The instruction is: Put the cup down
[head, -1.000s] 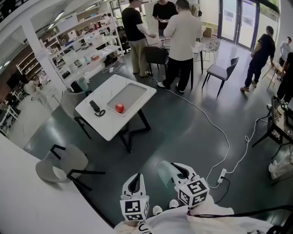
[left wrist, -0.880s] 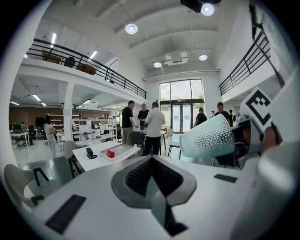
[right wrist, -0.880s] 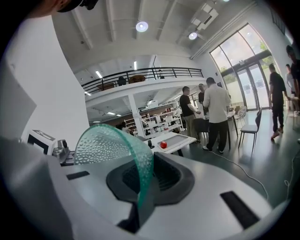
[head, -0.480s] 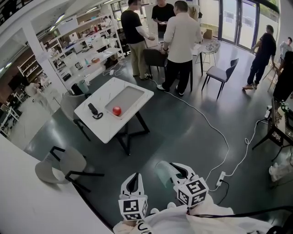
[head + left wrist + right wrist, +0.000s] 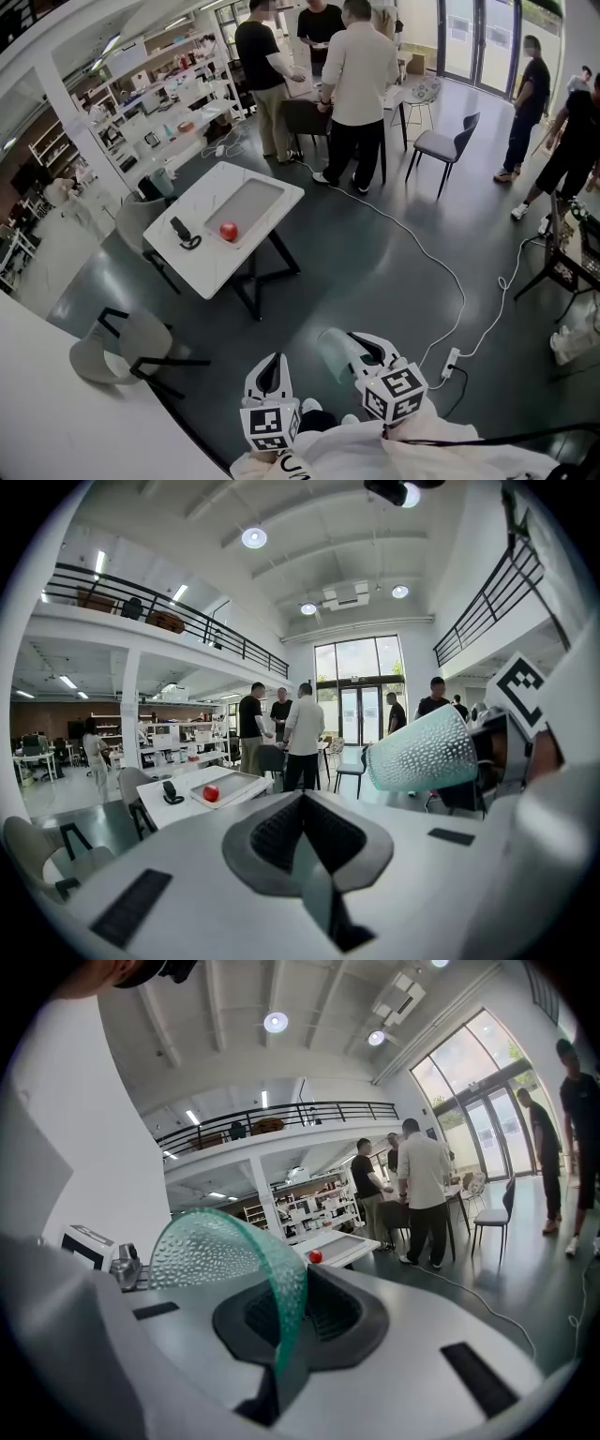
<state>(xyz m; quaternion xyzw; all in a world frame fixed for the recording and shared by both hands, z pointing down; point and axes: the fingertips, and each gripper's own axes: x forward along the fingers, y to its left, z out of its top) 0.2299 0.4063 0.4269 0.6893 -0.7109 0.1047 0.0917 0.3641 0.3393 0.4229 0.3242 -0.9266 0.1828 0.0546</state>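
Note:
A translucent green dimpled cup [image 5: 334, 353] lies sideways in my right gripper [image 5: 362, 345], held low in front of me above the dark floor. In the right gripper view the jaws pinch the cup's wall [image 5: 246, 1252] at the rim, and my right gripper [image 5: 292, 1313] is shut on it. My left gripper [image 5: 274, 373] hangs beside it, shut with nothing between its jaws. From the left gripper view the cup [image 5: 427, 752] shows to the right of my shut left gripper [image 5: 302, 810]. A white table [image 5: 197, 265] stands ahead at the left.
On the table sit a grey tray [image 5: 253, 199], a red apple [image 5: 228, 231] and a black device [image 5: 179, 230]. Grey chairs [image 5: 131, 345] stand near it. A white cable [image 5: 441, 272] and power strip [image 5: 451, 360] lie on the floor. Several people [image 5: 355, 80] stand at the back.
The view has shifted, so the table and apple sit further left and higher. People at the right have walked. Both grippers and the cup keep their places.

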